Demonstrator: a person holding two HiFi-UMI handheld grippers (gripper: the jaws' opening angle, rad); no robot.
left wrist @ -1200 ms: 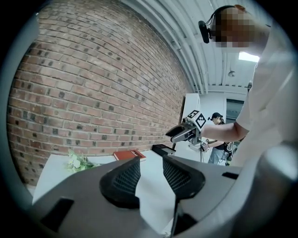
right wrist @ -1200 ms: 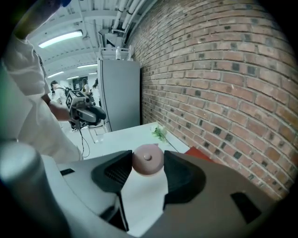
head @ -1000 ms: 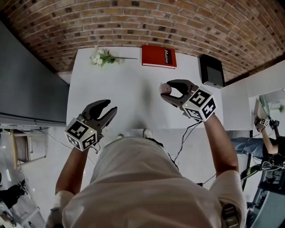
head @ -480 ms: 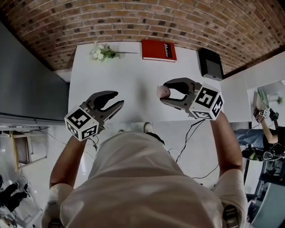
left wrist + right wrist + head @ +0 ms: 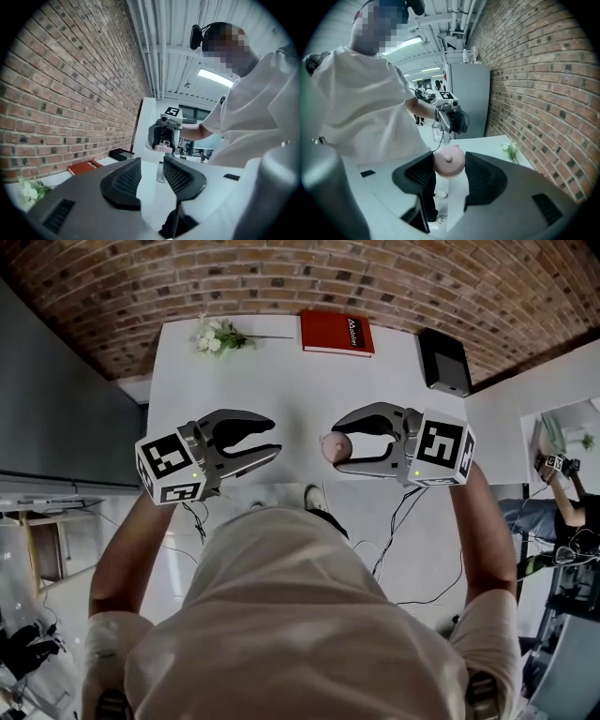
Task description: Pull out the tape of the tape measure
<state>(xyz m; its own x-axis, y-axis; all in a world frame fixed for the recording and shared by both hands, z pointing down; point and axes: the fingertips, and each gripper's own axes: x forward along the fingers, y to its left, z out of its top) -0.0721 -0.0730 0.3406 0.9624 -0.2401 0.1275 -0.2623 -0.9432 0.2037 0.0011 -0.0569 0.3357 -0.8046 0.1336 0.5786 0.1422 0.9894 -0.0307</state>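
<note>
a brick wall runs behind a white counter. a person in a pale shirt stands at the counter's near edge with both arms raised and a claw in each hand. the two claws point toward each other above the counter top, their tips near but apart.

the left claw is spread, with nothing between its jaws. its own view shows only the counter and the other claw through the gap.

the right claw is pinching the tape measure, a small round pink case with a little knob on its face. both pads press on the sides of the case. it hangs in the air between the two claws, clear of the counter.

three things lie along the far edge of the counter by the wall. a black box sits at the right corner, a red book lies near the middle, and a sprig of white flowers lies toward the left.
</note>
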